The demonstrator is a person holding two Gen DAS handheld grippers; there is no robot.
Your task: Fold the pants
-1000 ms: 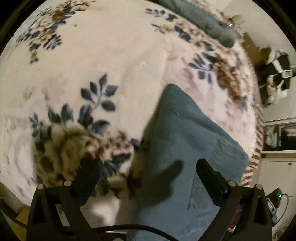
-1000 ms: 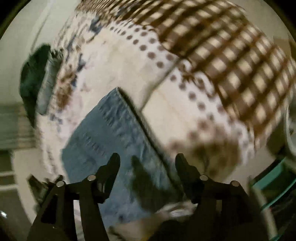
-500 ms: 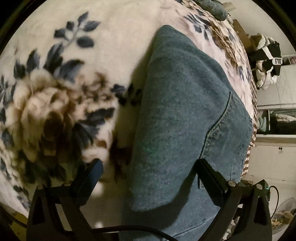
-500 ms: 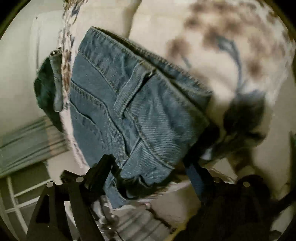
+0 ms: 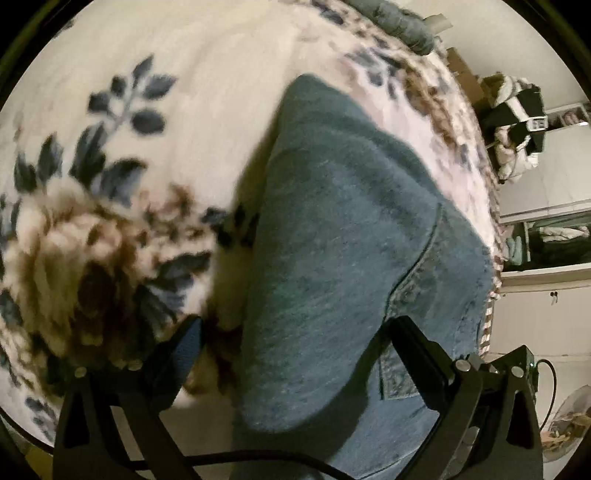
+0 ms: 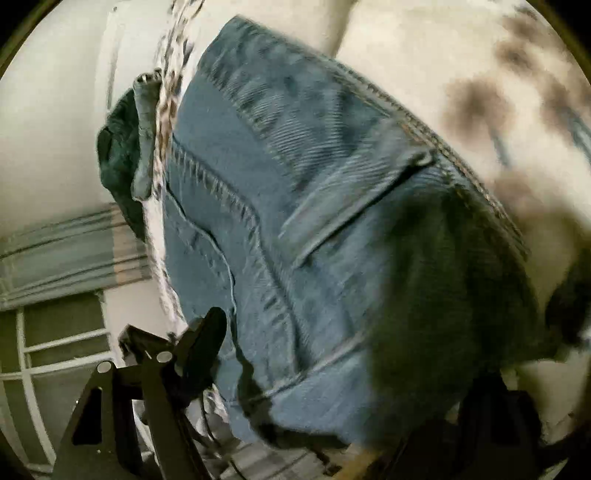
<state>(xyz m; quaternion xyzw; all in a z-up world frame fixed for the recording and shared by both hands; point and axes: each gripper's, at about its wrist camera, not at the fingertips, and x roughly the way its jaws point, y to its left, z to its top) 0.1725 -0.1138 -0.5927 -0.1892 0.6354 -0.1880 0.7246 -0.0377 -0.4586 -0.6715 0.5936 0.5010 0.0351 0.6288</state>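
Observation:
Blue jeans [image 5: 343, 266], folded into a thick bundle, lie on a cream blanket [image 5: 192, 85] with blue and brown flowers. My left gripper [image 5: 295, 347] is open and straddles the near end of the bundle; the left finger [image 5: 184, 350] stands off the denim edge. In the right wrist view the waistband and a belt loop [image 6: 347, 206] fill the picture. My right gripper [image 6: 343, 373] hangs close over that end, its jaws closing with the denim between them. Only its left finger [image 6: 203, 339] shows clearly, beside the cloth; the right one is lost in shadow.
A dark green garment [image 6: 122, 162] lies at the far edge of the bed, also seen as a grey-green roll [image 5: 399, 22]. Beyond the bed edge are a heap of clothes [image 5: 517, 122], white shelves [image 5: 546, 240] and a white window frame [image 6: 55, 350].
Both grippers have come down close onto the jeans. The right one swung from the checked cover to the waistband end. The left one has scarcely moved in the last half second.

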